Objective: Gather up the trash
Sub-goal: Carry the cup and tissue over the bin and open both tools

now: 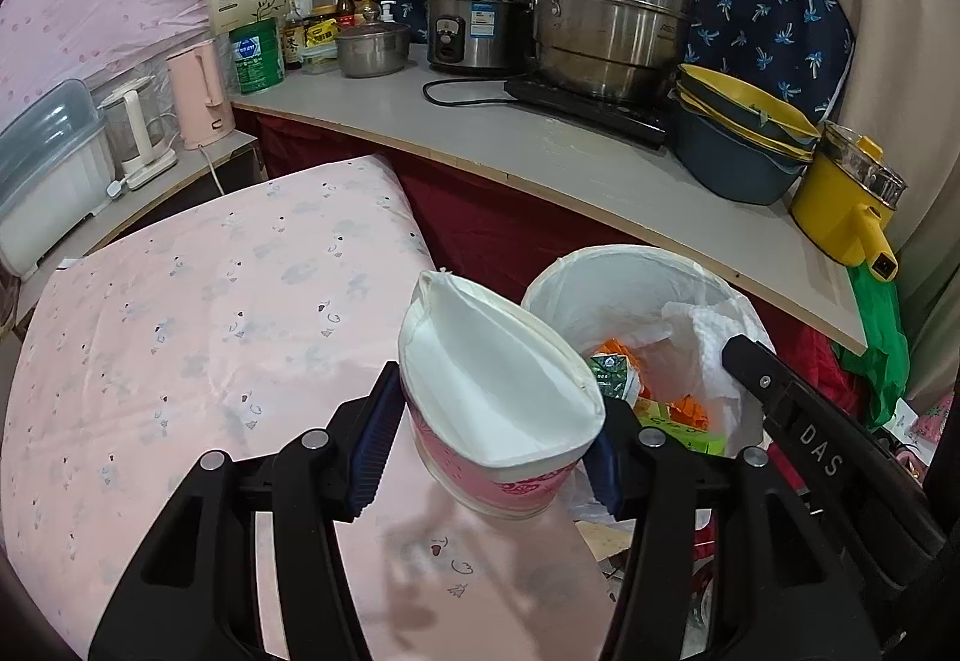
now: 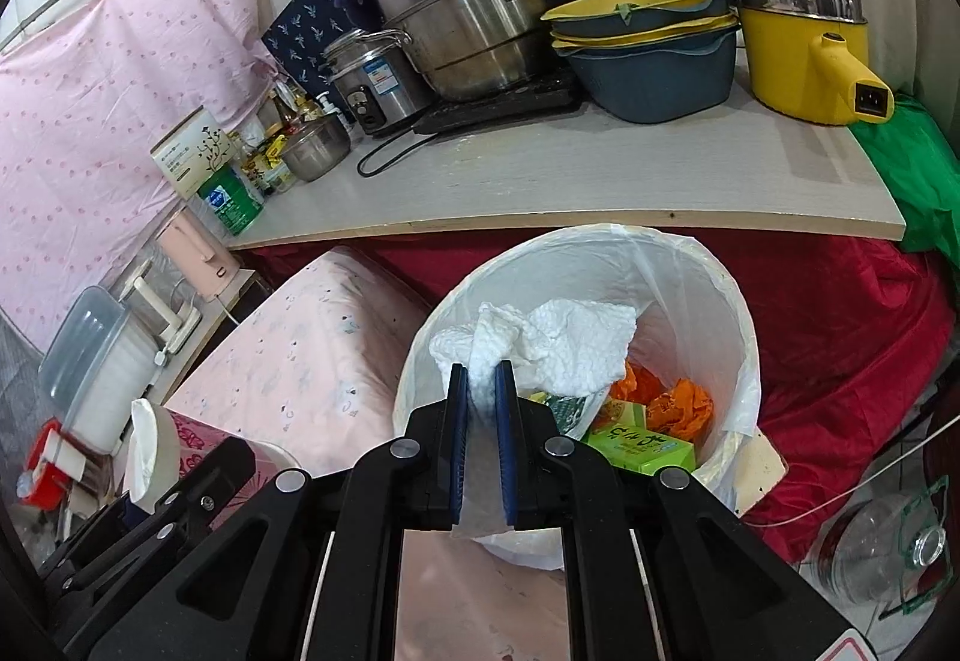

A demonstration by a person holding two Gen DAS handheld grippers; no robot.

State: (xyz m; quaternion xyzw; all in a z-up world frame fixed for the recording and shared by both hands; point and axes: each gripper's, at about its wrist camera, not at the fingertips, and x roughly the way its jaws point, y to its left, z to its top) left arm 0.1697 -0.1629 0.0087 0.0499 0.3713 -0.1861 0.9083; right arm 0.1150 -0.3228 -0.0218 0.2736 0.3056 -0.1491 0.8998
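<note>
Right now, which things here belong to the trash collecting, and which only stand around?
For the job:
- cup, squeezed in the left tool
- tissue, pinched in the right tool over the bin
- cartons and orange wrappers, already in the bin

Just standing around:
- steel pot
- rice cooker
- yellow pot
- basins
- pink kettle

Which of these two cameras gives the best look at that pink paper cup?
The left wrist view. There the squashed pink paper cup fills the centre, pinched between the left gripper fingers, its white inside showing. The right wrist view shows only part of it at the lower left edge, behind black gripper parts.
</note>
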